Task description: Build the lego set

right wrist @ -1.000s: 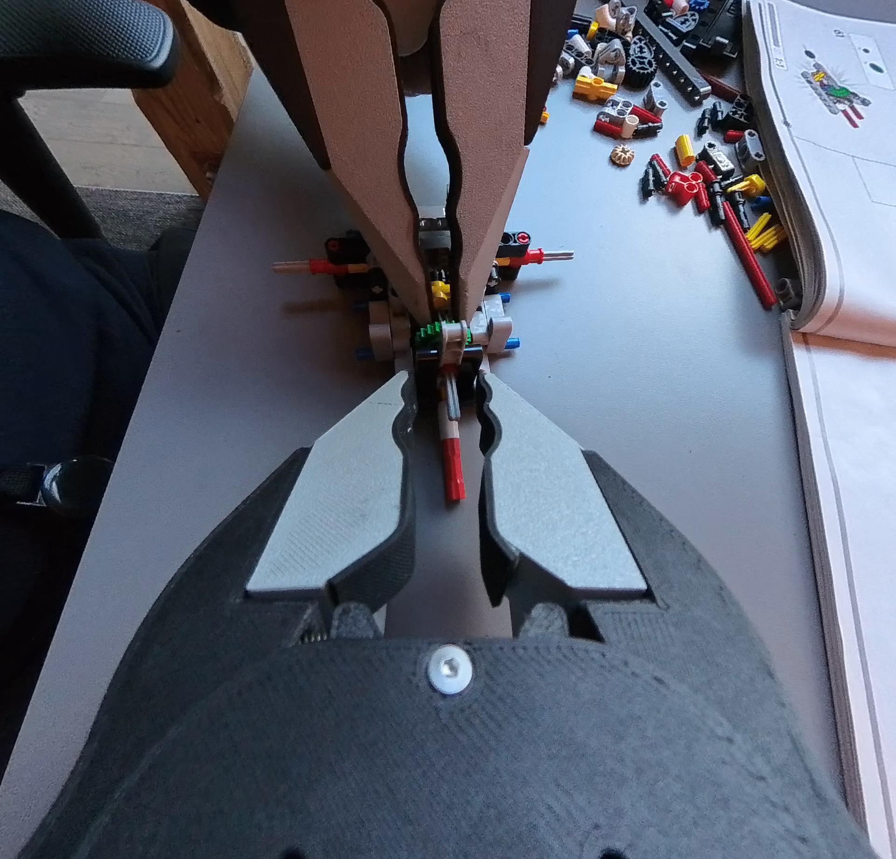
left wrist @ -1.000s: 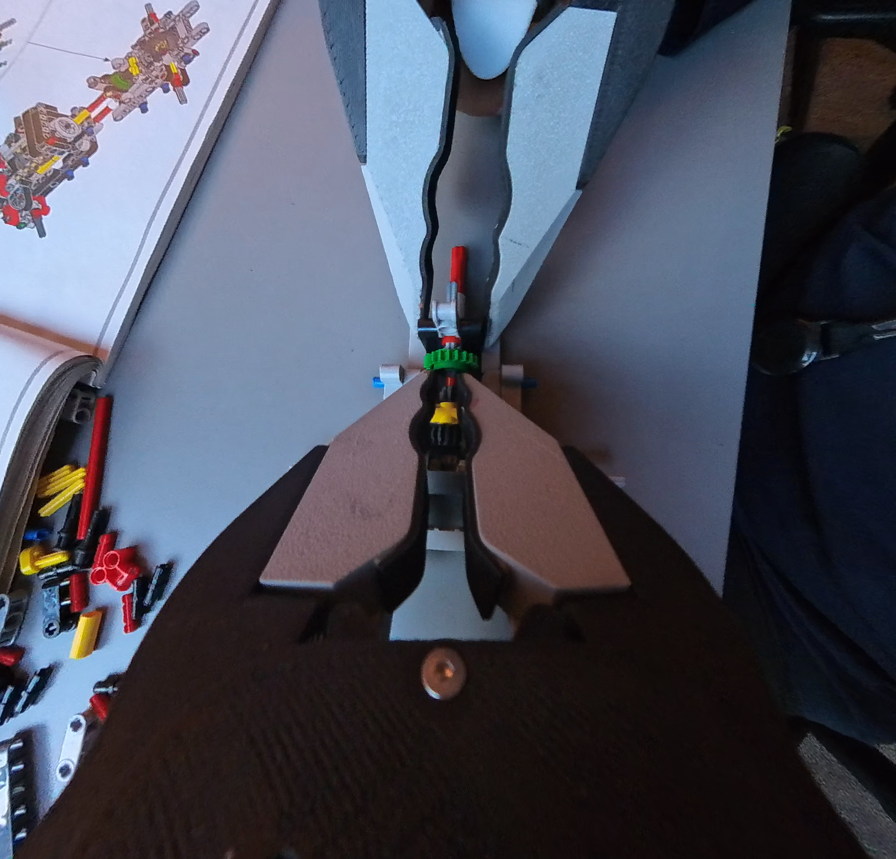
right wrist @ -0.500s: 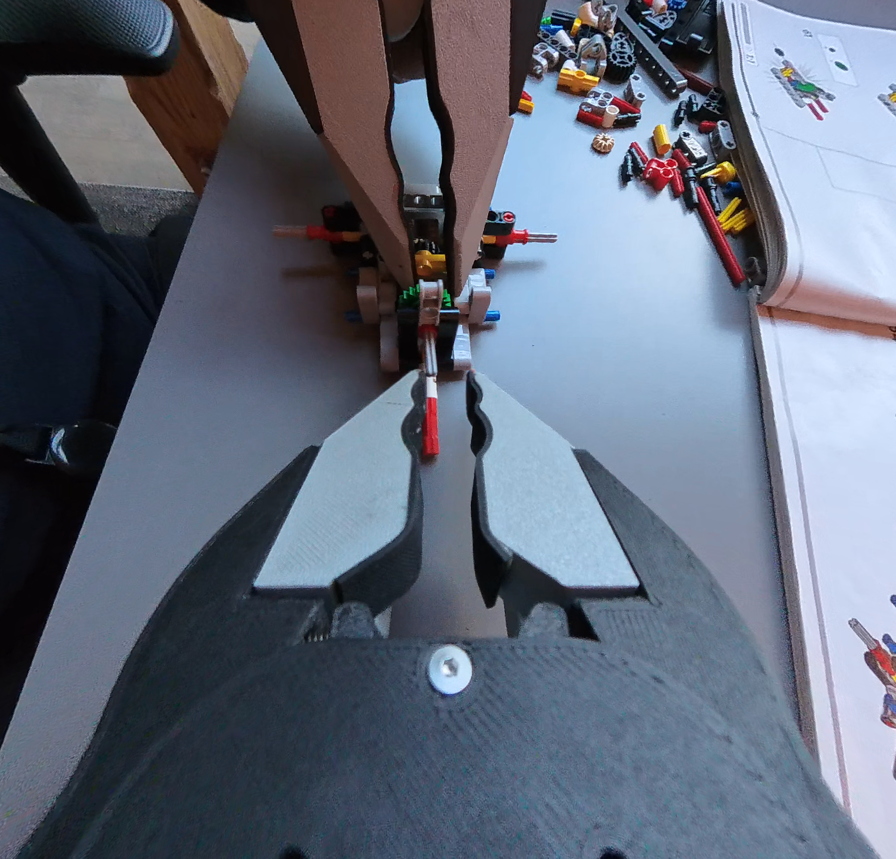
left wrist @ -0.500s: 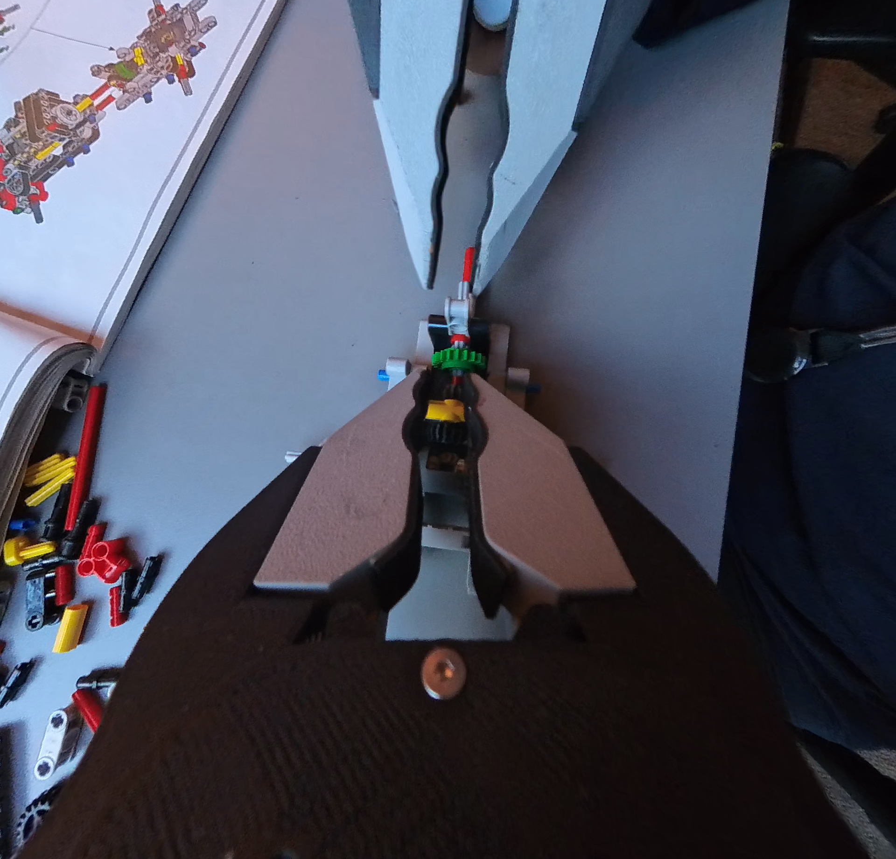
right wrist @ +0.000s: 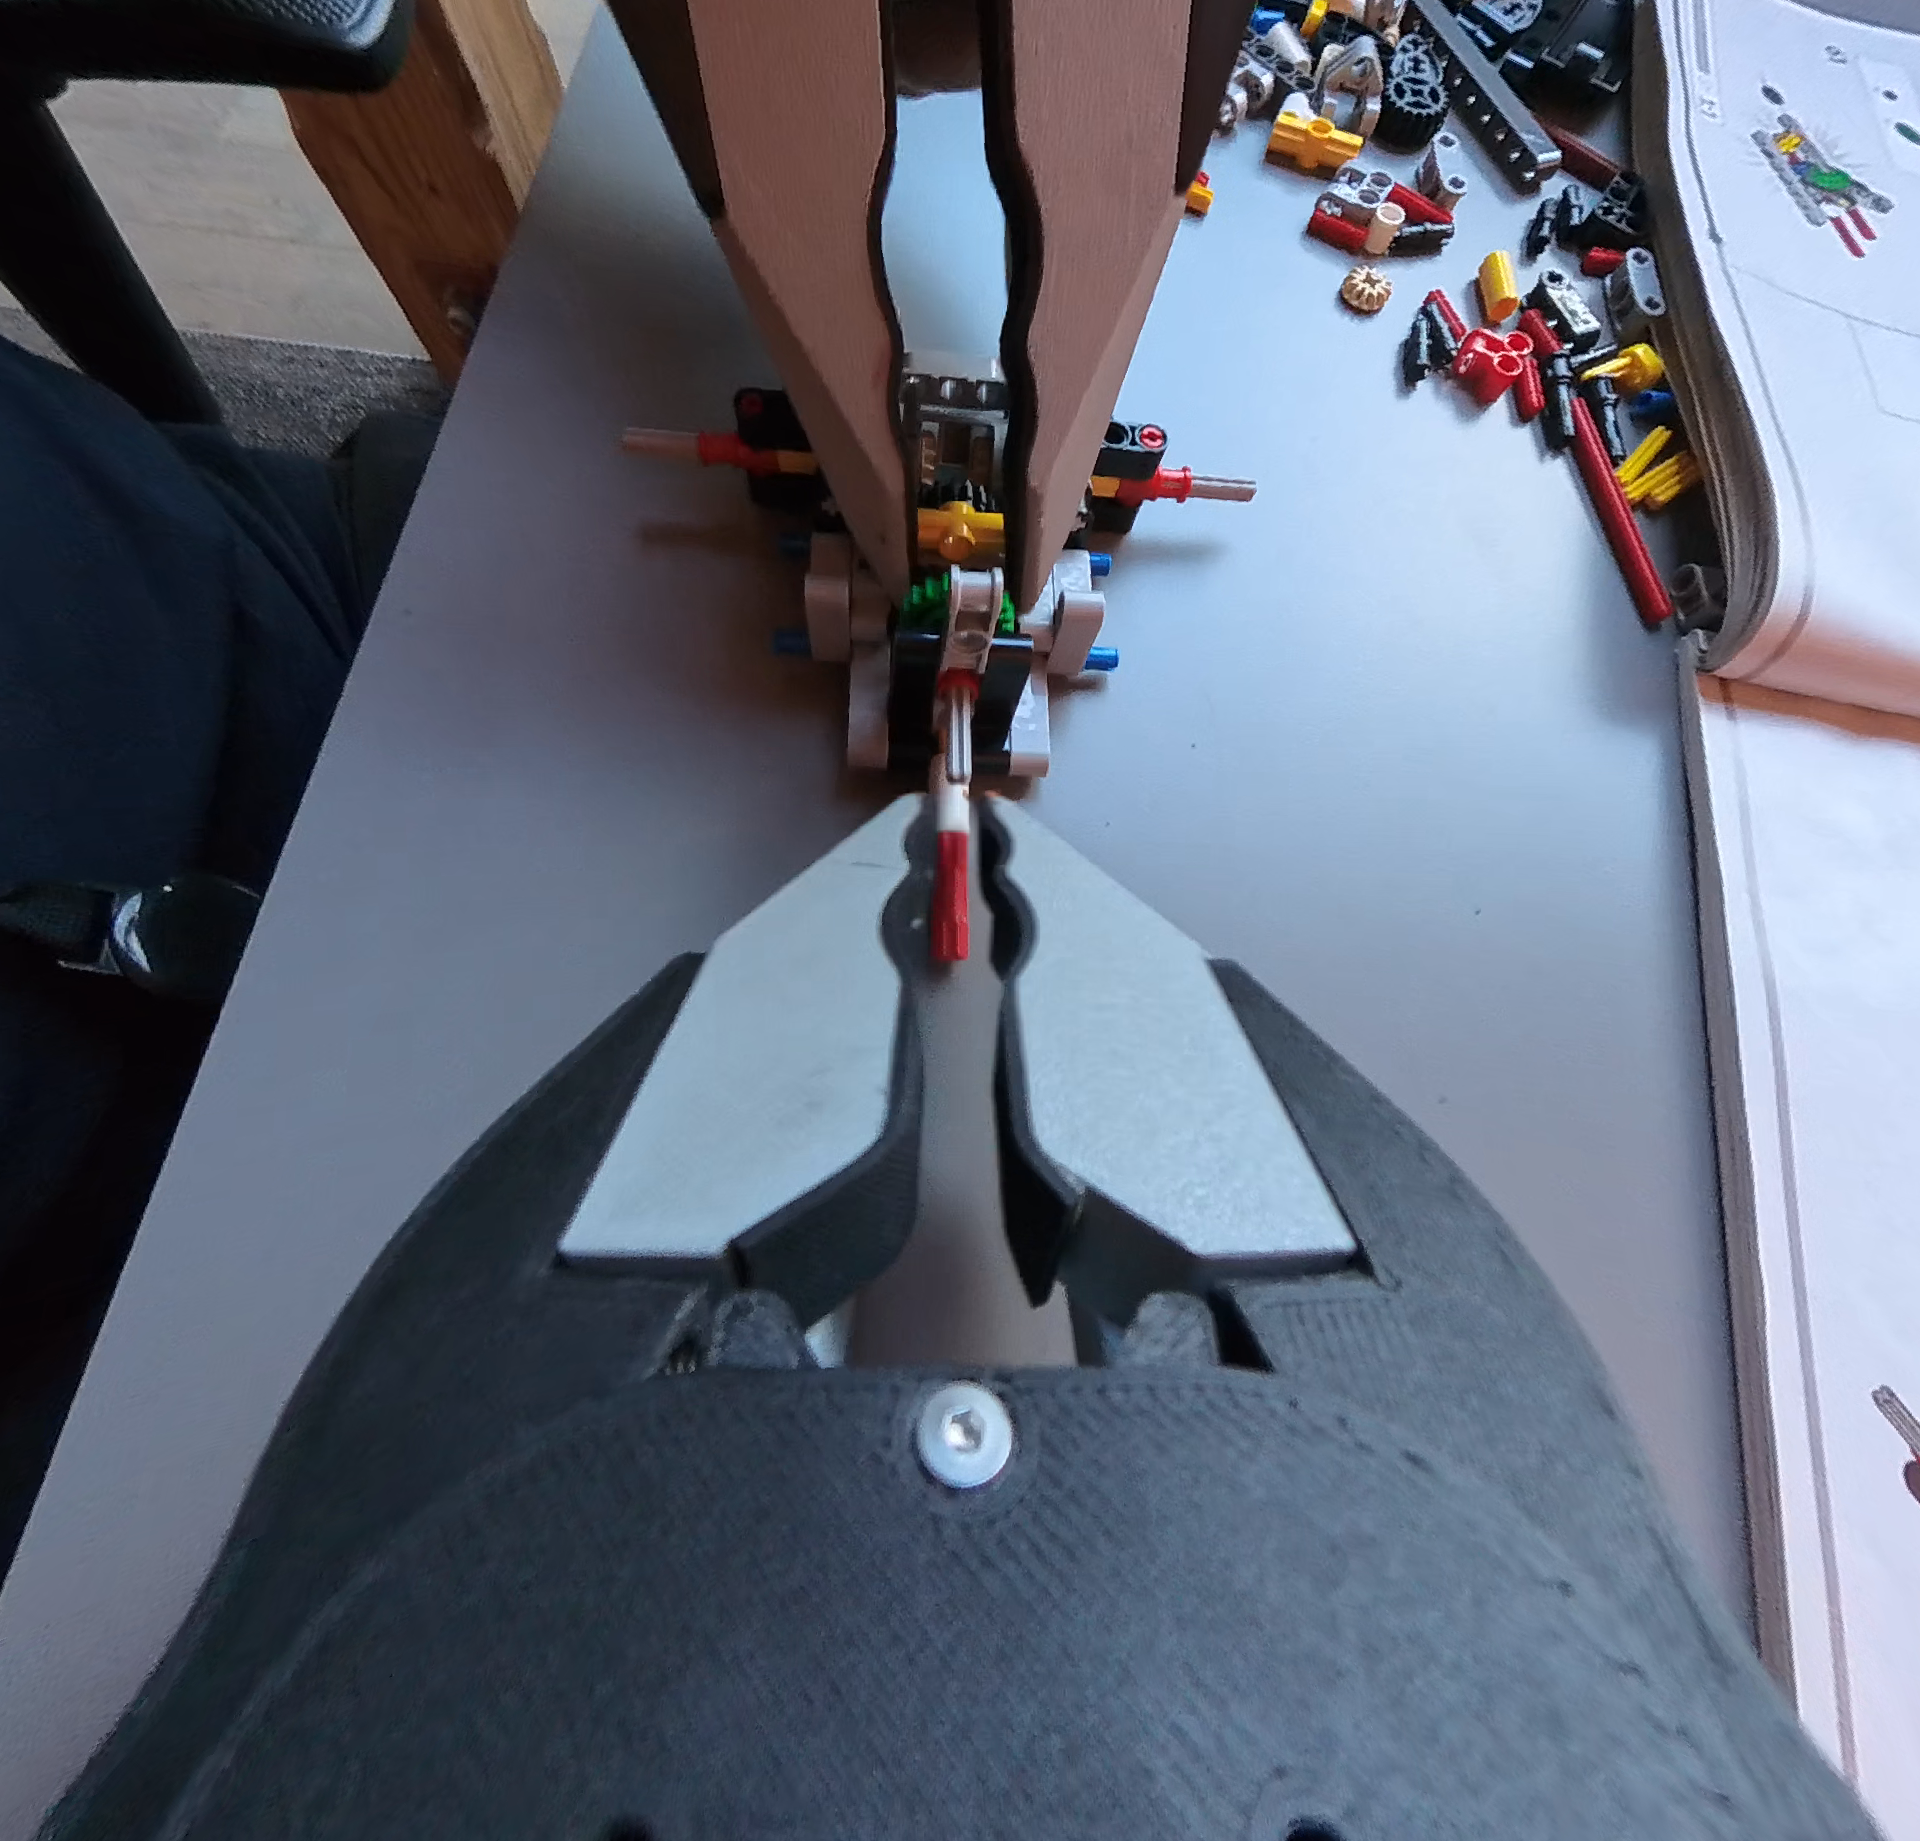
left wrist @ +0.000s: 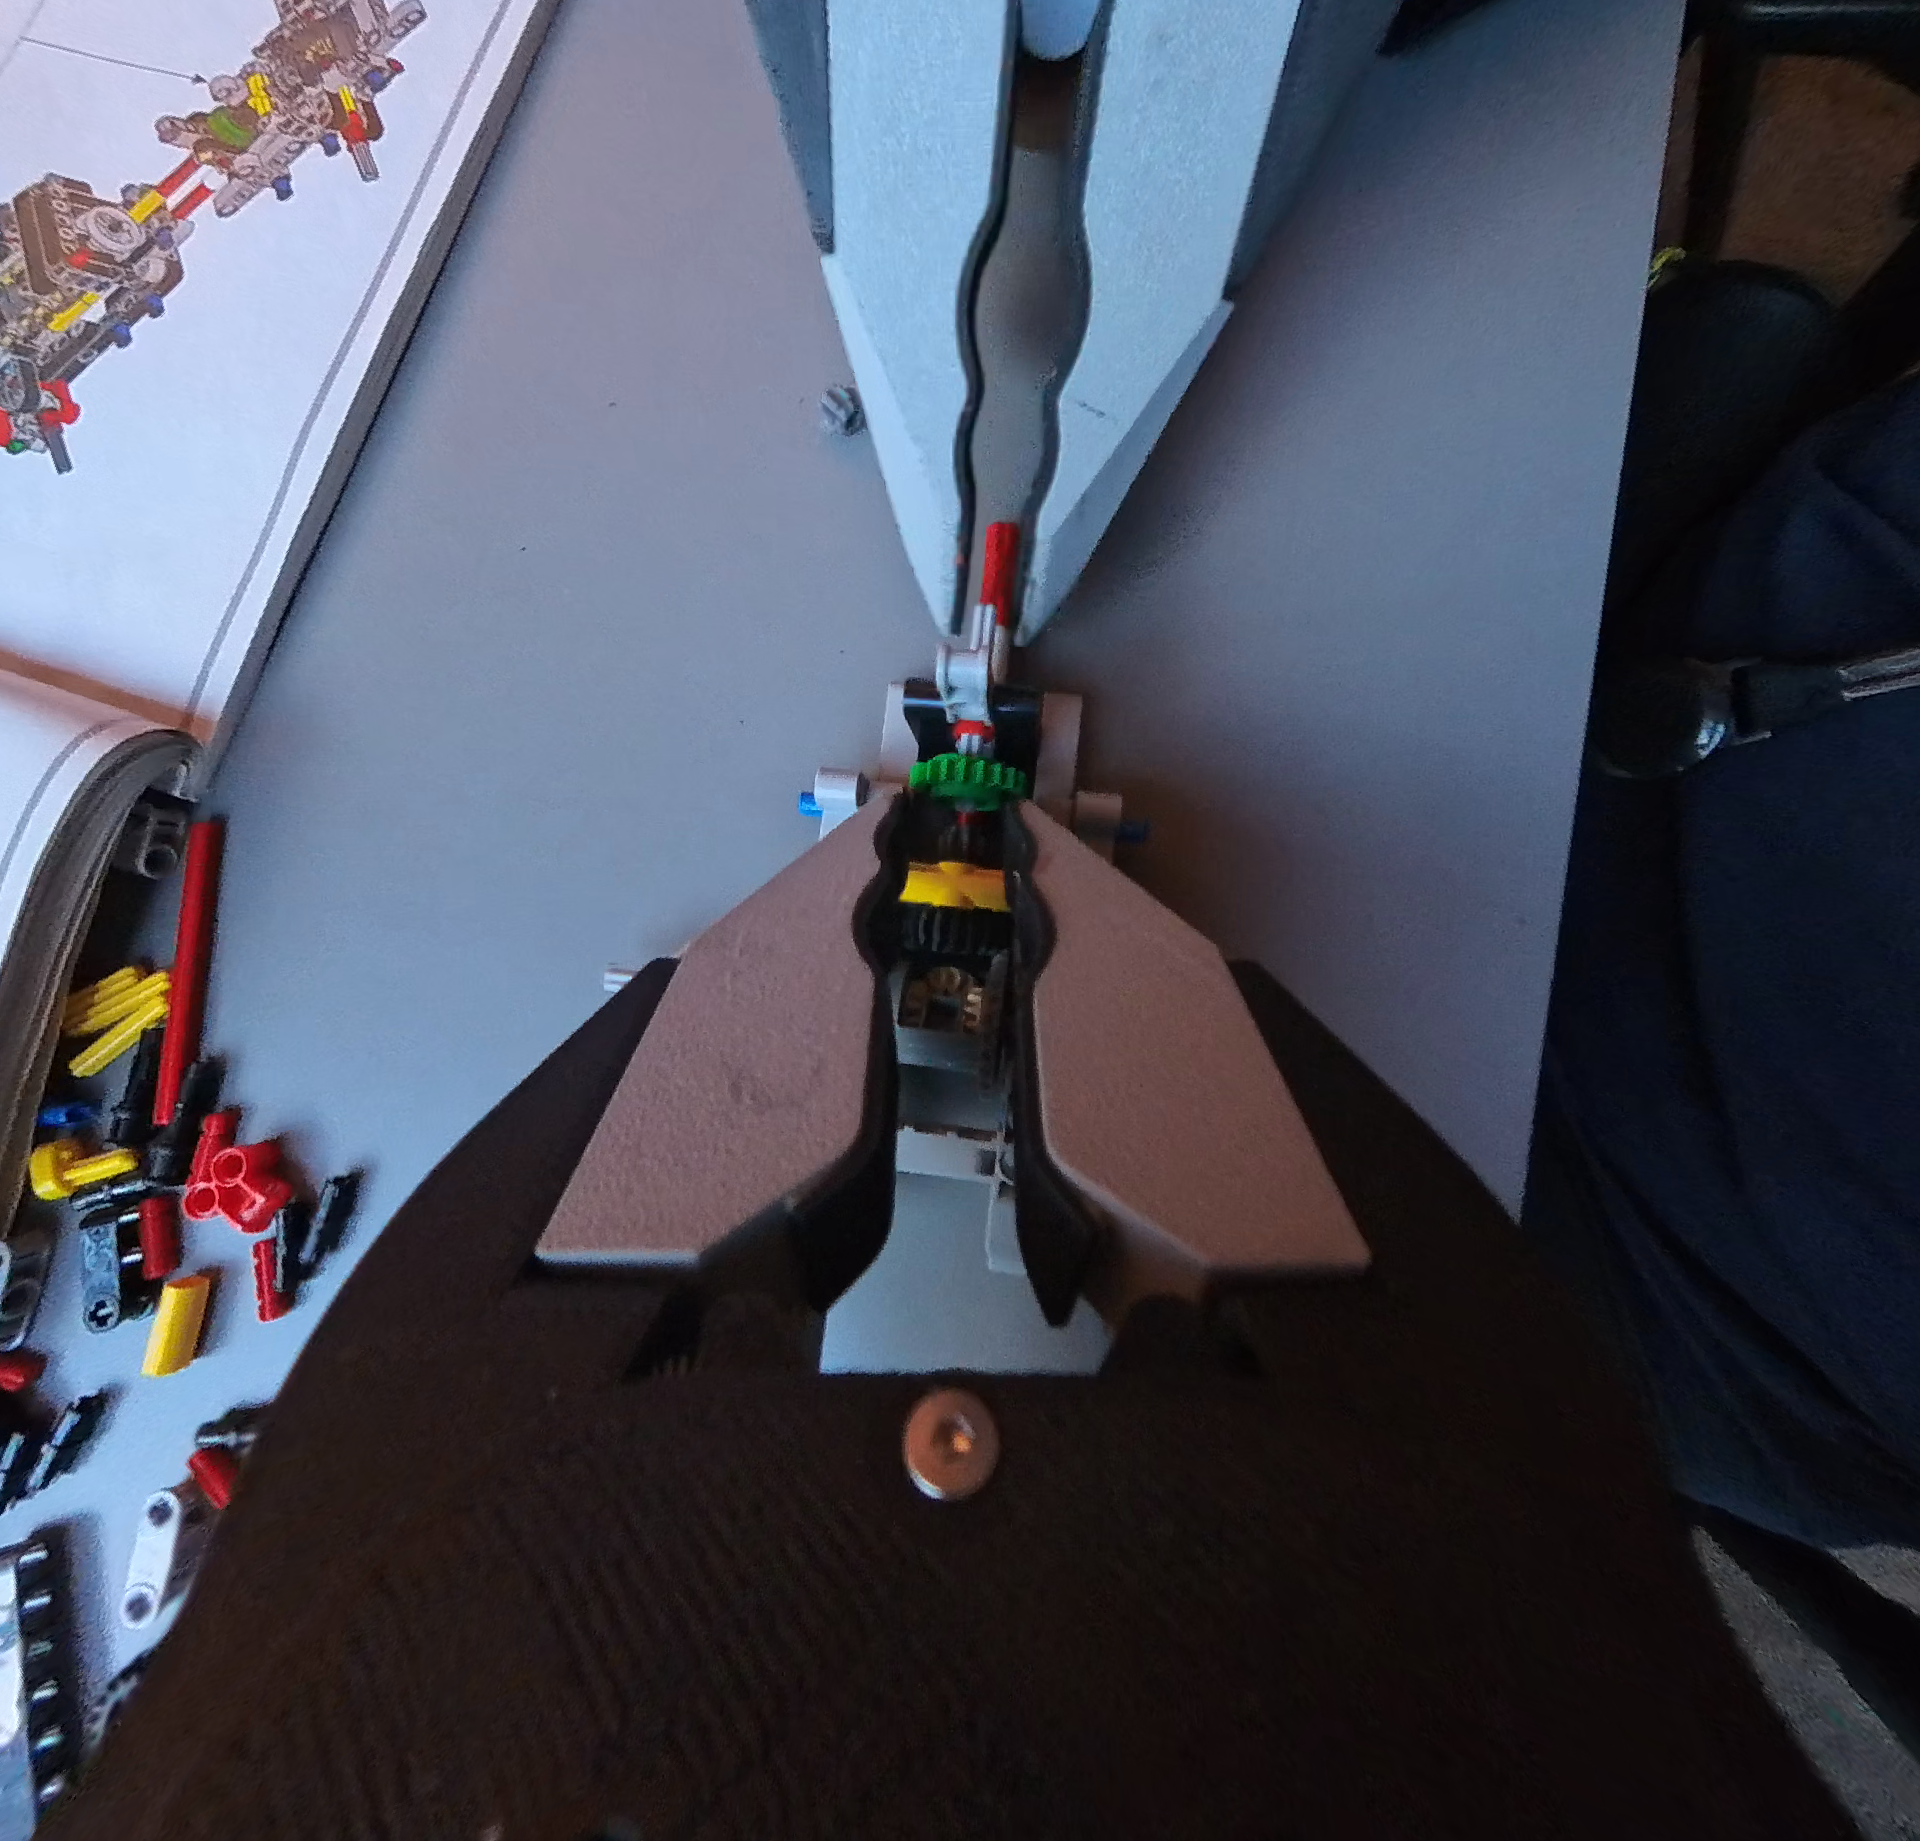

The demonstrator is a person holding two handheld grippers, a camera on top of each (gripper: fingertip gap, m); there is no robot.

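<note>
A small brick assembly (left wrist: pixel 1013 711) with a green gear (left wrist: pixel 966 778) and a yellow piece (left wrist: pixel 951 882) stands on the grey table (left wrist: pixel 520 648). My left gripper (left wrist: pixel 961 804), with brown fingers, straddles it from above. Its jaws stand apart around the yellow piece and black gear, and I see no firm press. A red and white rod (right wrist: pixel 950 908) sticks out of the assembly (right wrist: pixel 914 690) toward my right gripper (right wrist: pixel 954 804). The right gripper's grey fingertips are shut on this rod. The left wrist view shows the same grip (left wrist: pixel 987 633) on the rod (left wrist: pixel 1000 560).
An open instruction booklet (right wrist: pixel 1818 389) lies on the right of the right wrist view, with several loose parts (right wrist: pixel 1455 181) beside it. They also show in the left wrist view (left wrist: pixel 156 1168). A person in dark clothing (left wrist: pixel 1766 856) sits at the table's edge. A chair armrest (right wrist: pixel 187 15) is close by. Only a small space, under 4 cm, lies between the two pairs of fingers.
My right jaws have closed onto the red rod, after standing wide around it and drawing back along it. My left jaws have widened around the assembly. The assembly stays on the table.
</note>
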